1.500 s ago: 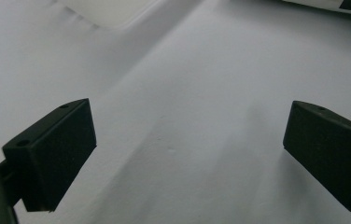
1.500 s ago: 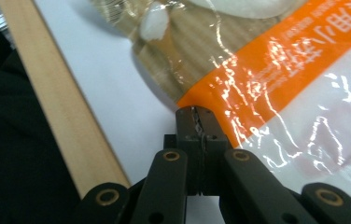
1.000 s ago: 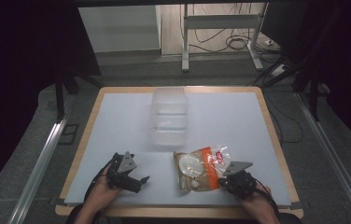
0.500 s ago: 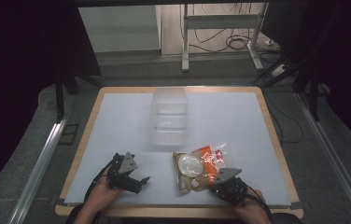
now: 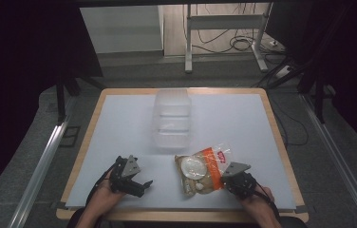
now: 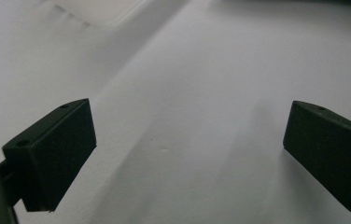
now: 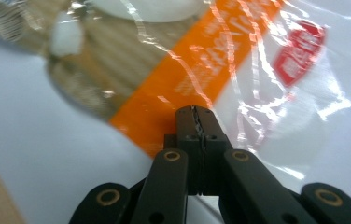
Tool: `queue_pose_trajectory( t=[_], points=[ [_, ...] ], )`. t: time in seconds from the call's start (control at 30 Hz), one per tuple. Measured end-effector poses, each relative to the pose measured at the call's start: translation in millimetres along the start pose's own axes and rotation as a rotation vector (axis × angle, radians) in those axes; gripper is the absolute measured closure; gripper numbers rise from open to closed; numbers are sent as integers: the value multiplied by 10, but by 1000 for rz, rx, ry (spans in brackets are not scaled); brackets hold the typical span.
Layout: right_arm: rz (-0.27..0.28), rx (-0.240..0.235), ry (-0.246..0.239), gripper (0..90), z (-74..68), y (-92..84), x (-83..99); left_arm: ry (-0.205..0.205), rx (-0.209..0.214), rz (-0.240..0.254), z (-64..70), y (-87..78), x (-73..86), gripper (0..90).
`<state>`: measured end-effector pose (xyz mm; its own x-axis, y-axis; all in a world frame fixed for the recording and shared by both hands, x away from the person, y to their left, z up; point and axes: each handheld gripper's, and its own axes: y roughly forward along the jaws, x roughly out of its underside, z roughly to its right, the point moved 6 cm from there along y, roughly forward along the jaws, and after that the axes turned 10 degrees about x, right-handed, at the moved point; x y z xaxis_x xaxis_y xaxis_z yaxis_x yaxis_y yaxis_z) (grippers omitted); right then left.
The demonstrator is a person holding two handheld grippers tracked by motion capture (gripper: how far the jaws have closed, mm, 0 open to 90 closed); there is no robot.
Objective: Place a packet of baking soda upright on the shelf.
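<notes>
A clear plastic bag [image 5: 202, 166] with an orange band, a red label and pale round foods lies near the table's front edge, right of centre. My right gripper [image 5: 224, 182] is at the bag's right front corner. In the right gripper view its jaws [image 7: 195, 112] are pressed together on the film at the edge of the orange band of the bag [image 7: 211, 60]. My left gripper [image 5: 141, 184] rests low at the front left, pointing right, with open jaws. In the left gripper view the left gripper [image 6: 187, 154] has only bare white table between its fingers.
A clear empty plastic container [image 5: 172, 118] stands on the white table [image 5: 119, 123] behind the bag, at the middle. A wooden rim borders the table. The floor behind holds metal frame legs and cables [image 5: 243, 45].
My right gripper has shifted slightly left and closer to the bag's corner, and the bag's near edge has crumpled a little. The left gripper has stayed where it was.
</notes>
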<state>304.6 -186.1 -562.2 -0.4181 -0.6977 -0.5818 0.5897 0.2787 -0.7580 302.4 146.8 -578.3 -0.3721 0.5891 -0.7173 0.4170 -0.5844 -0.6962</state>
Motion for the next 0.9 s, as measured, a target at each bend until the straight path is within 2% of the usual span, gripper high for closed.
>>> queue_pose_trajectory(
  t=[0.1,0.17,0.2,0.23,0.27,0.3,0.33,0.37,0.4,0.43,0.5,0.6,0.63,0.7,0.8,0.83,0.87,0.9],
  points=[
    [-2,-3,15,887,14,-1,4,-1,1,-1,-4,3,2,26],
    [14,-83,25,886,-69,-26,3,-2,2,-3,-3,5,5,26],
    [14,-83,25,886,-69,-26,3,-2,2,-3,-3,5,5,26],
    [24,-162,32,884,-189,-44,-22,-1,2,-4,-2,6,5,26],
    [24,-162,32,884,-189,-44,-22,-1,2,-4,-2,6,5,26],
    [33,-180,-10,885,-333,-44,-60,-4,2,-5,0,7,7,26],
    [31,-161,-48,885,-377,-51,-82,-4,2,-5,1,7,7,26],
    [31,-188,-70,883,-416,-60,-99,-4,2,-4,1,6,7,26],
    [36,-238,-59,883,-466,-70,-107,-1,1,-5,-1,4,7,26],
    [35,-242,-62,884,-509,-70,-102,-4,0,-5,1,4,8,26],
    [31,-214,-98,883,-539,-94,-108,-4,1,-5,0,3,9,26],
    [8,-194,-113,883,-518,-135,-70,-3,-1,-6,1,2,10,26],
    [-2,-172,-113,882,-486,-155,-38,-2,-2,-4,4,-1,9,26],
    [-15,-173,-92,882,-410,-200,44,0,-1,-3,1,-1,9,26],
    [-34,-116,-85,881,-256,-254,164,-2,-1,-7,3,2,12,27],
    [-34,-116,-85,881,-256,-254,164,-1,-2,-7,6,2,11,27],
    [-46,-79,-75,881,-164,-269,219,5,-2,-6,8,0,6,27],
    [-49,-63,-74,881,-127,-271,235,5,-2,-7,7,3,6,27]
  ],
)
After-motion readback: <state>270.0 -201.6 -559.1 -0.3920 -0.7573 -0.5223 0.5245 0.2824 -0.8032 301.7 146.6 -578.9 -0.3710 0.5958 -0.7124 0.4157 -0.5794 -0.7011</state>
